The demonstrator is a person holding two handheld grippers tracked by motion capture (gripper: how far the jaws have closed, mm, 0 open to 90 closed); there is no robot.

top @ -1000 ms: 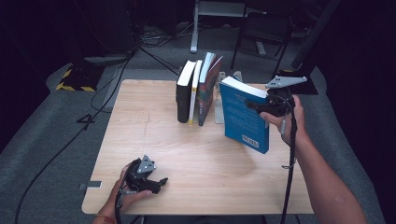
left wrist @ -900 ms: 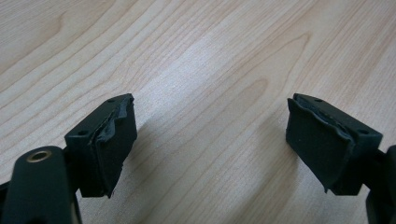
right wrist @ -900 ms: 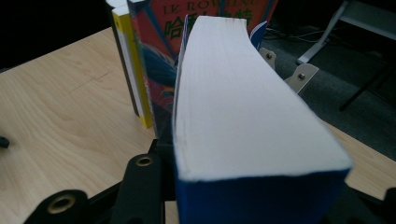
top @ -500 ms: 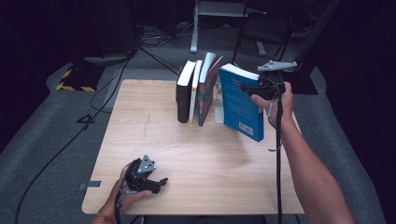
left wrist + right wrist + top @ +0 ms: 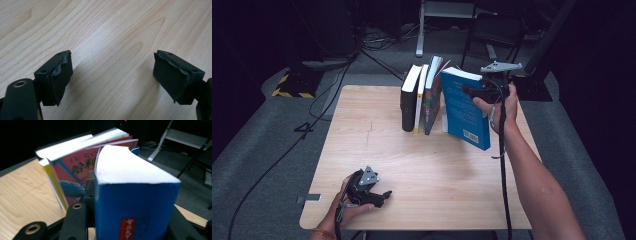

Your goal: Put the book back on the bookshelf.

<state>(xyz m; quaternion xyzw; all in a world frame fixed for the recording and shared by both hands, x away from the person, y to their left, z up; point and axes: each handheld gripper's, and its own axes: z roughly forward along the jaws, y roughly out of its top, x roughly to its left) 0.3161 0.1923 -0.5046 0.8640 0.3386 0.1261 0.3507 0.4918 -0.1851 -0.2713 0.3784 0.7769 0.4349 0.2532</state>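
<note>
Pale wooden table (image 5: 422, 165) carries a row of upright books (image 5: 419, 100) at twelve o'clock. Right gripper (image 5: 482, 92) clamps its jaws on a thick blue book (image 5: 464, 112) with white pages, tilted just beside the row. Left gripper (image 5: 377, 195), at seven o'clock, has jaws open.

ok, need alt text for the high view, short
The right claw holds a blue book upright and tilted, just right of three books standing at the far edge of a wooden table. The left claw rests open near the front edge, holding nothing.

glossy blue book (image 5: 464, 110), pale wood table (image 5: 437, 175)
</note>
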